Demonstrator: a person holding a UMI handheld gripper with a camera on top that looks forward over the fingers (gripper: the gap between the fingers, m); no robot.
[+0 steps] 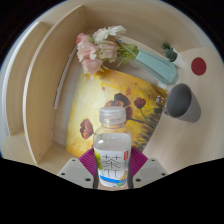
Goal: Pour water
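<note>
The gripper [112, 170] has closed its 2 fingers [82, 168] on a clear water bottle [112, 145] with a white cap, gripping its labelled body upright; the water level cannot be told. Just beyond lies a yellow flowered cloth [120, 100] on a pale round table [50, 90]. Farther right stands a grey cup [181, 101]. Farthest, a light green vase [155, 66] lies tilted, holding pink flowers [96, 48].

Hand-held gripper [112, 168] pointing forward, level. Two fingers [76, 170] at either side of upright bottle [112, 145], magenta pads [141, 160] pressed against its sides, holding it clamped.
</note>
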